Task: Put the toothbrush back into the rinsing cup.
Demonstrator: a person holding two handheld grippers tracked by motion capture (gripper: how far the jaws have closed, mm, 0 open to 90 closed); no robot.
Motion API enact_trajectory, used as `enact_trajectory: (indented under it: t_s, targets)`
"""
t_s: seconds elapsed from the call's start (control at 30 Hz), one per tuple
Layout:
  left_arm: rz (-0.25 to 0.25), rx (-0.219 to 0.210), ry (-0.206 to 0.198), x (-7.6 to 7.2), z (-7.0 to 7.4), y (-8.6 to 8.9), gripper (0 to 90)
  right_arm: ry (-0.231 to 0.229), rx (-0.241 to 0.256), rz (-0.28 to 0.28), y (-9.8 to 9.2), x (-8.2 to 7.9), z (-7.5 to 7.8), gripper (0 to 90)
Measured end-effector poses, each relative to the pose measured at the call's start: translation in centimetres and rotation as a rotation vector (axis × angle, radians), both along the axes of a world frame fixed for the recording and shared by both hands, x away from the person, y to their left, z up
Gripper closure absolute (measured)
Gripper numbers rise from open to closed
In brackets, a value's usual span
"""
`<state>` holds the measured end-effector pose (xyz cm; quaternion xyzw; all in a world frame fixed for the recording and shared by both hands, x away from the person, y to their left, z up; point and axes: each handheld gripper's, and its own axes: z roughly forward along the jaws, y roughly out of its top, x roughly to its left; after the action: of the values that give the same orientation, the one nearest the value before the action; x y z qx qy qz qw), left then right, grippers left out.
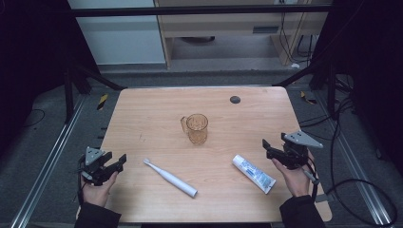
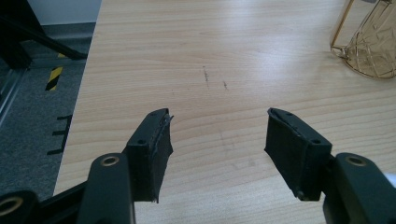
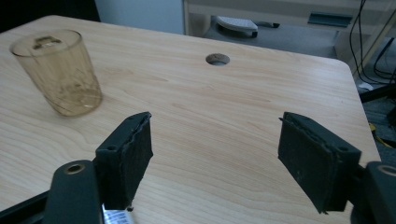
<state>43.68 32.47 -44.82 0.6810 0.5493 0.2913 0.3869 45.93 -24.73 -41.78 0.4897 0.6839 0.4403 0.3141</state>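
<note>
Table: light wood-grain table top (image 1: 142, 114), seen whole from the high view, with a round cable hole (image 1: 235, 99) near its far edge.
Left gripper: left gripper (image 1: 121, 160) held low at the near left corner, jaws spread wide with nothing between them; its own view looks past the pads onto bare wood and faint dark scuff marks (image 2: 206, 77).
Right gripper: right gripper (image 1: 266, 144) at the near right side, jaws wide apart and empty, just beyond the toothpaste tube's cap end.
Toothbrush: white electric toothbrush (image 1: 170, 177) lying flat, near centre, between the two grippers, head toward the left gripper; apart from both.
Toothpaste: white-and-blue toothpaste tube (image 1: 254, 174) lying flat near the right gripper; printing too small to read.
Cup: amber see-through cup with handle (image 1: 196, 128) upright mid-table; the right gripper view shows it at upper left (image 3: 58, 71), the left gripper view catches its edge at upper right (image 2: 371, 42).
</note>
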Motion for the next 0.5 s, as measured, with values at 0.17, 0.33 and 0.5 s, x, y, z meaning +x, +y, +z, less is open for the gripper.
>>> enact_trajectory:
  t_s: [0.17, 0.33, 0.5]
  targets:
    - [0.004, 0.018, 0.010, -0.1, -0.2, 0.1, 40.8, -0.009, 0.033, 0.059, 0.6, -1.0, 1.7, 30.0]
    - [0.013, 0.029, 0.023, -0.3, -0.4, 0.5, 42.2, 0.008, 0.025, 0.128, 2.0, -1.6, 3.0, 34.1]
    - [0.017, 0.032, 0.025, -0.4, -0.3, 0.7, 43.3, 0.028, 0.020, 0.174, 3.3, -1.7, 3.6, 36.9]
